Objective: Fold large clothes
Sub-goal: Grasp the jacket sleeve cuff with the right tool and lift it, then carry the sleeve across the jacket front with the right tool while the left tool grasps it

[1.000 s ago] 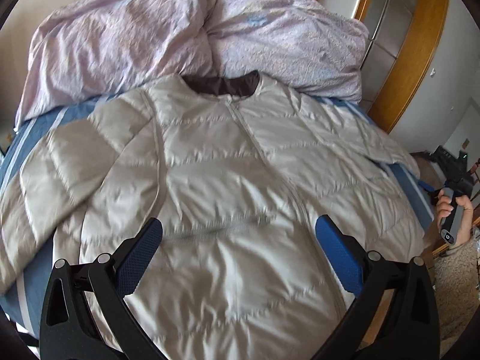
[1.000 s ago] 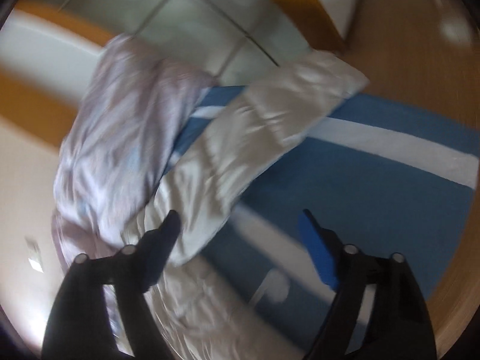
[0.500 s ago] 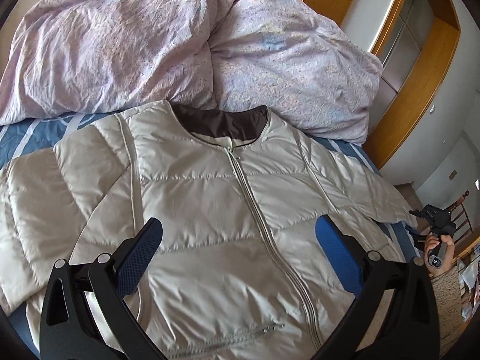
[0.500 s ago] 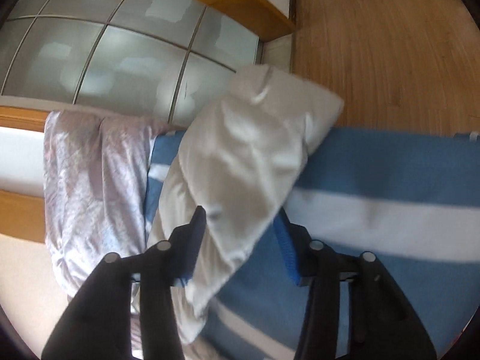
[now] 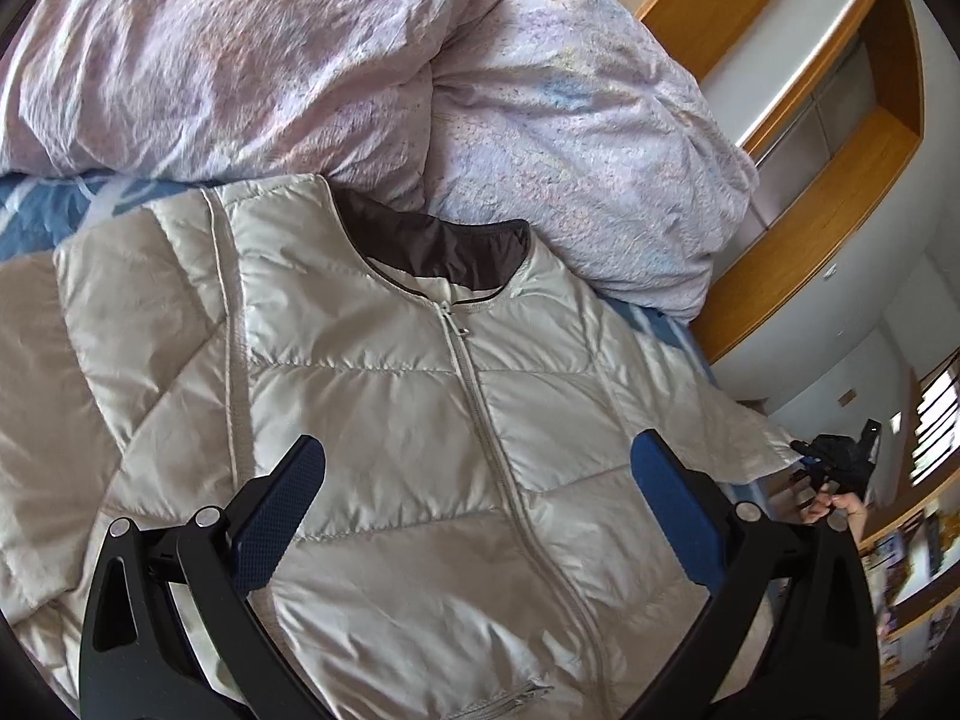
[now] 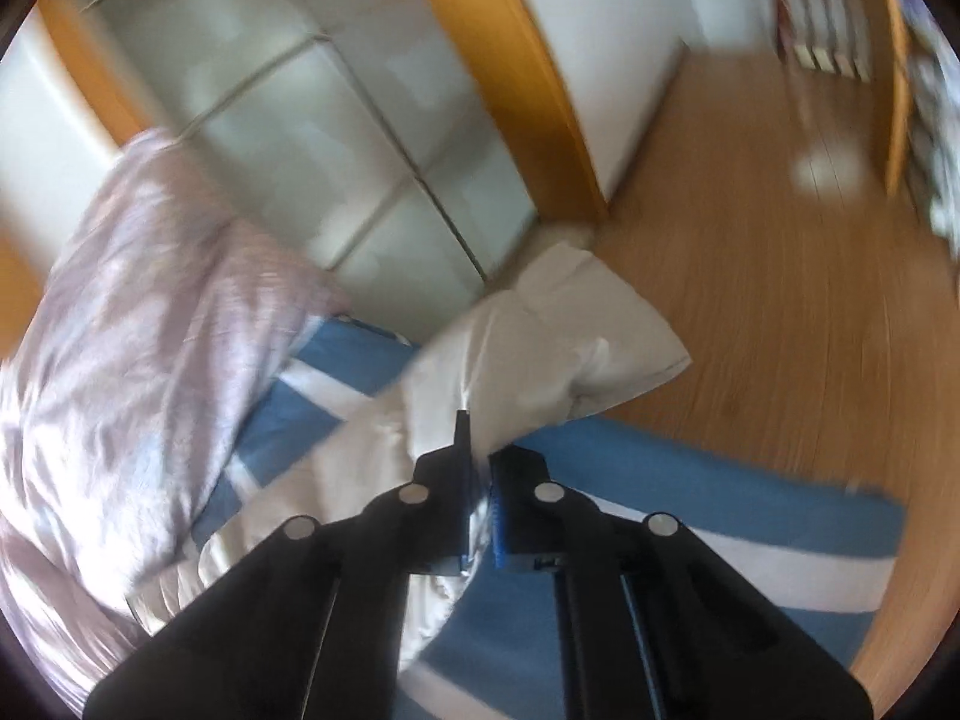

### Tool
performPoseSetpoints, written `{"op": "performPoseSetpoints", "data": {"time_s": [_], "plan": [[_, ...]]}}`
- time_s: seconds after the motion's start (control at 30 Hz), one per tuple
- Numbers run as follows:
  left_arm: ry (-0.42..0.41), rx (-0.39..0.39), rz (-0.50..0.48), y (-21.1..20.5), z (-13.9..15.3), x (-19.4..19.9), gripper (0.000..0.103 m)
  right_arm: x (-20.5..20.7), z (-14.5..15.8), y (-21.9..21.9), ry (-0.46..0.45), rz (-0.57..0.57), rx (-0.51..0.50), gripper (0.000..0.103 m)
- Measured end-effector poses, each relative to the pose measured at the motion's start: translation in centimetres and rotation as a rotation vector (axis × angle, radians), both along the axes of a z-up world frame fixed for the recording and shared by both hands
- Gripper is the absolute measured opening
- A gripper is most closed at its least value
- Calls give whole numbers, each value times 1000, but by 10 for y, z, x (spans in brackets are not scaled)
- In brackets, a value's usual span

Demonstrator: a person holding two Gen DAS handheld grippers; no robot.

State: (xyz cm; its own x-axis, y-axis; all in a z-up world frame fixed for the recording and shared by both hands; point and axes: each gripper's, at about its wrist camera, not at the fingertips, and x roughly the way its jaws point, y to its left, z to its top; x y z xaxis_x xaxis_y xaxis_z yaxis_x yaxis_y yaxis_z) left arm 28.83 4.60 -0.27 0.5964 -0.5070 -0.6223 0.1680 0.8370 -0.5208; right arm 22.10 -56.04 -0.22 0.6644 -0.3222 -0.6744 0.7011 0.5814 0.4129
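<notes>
A pale grey quilted jacket (image 5: pixel 420 420) lies face up on the bed, zipped, with a dark brown collar lining toward the pillows. My left gripper (image 5: pixel 477 480) hovers open above its chest, nothing between the blue pads. The jacket's right sleeve (image 6: pixel 540 354) sticks out over the bed's edge. My right gripper (image 6: pixel 480 480) is shut on that sleeve, pinching the fabric near the cuff and lifting it. From the left wrist view the right gripper (image 5: pixel 837 459) shows small at the far right, with a hand under it.
A lilac crumpled duvet (image 5: pixel 360 60) is heaped at the head of the bed. The blue and white striped sheet (image 6: pixel 690 516) shows around the jacket. Wooden floor (image 6: pixel 780 270) lies beyond the bed's edge, with a glass-panelled wardrobe (image 6: pixel 360 138) behind.
My right gripper closed on the sleeve end and raised it off the sheet. My left gripper slid up along the jacket from the hem toward the chest and collar.
</notes>
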Motion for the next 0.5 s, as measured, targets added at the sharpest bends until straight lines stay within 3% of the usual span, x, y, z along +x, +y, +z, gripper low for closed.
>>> {"op": "performPoseSetpoints", "data": {"time_s": [0.13, 0.27, 0.4, 0.5], "plan": [[30, -103, -8, 6, -1, 2, 102, 14, 40, 52, -71, 146, -127, 6], [36, -161, -4, 8, -1, 4, 102, 35, 65, 130, -150, 403, -196, 6], [81, -248, 11, 10, -8, 10, 102, 50, 55, 204, -143, 645, -202, 6], [126, -318, 20, 10, -17, 15, 102, 68, 26, 257, -63, 831, -154, 6]]}}
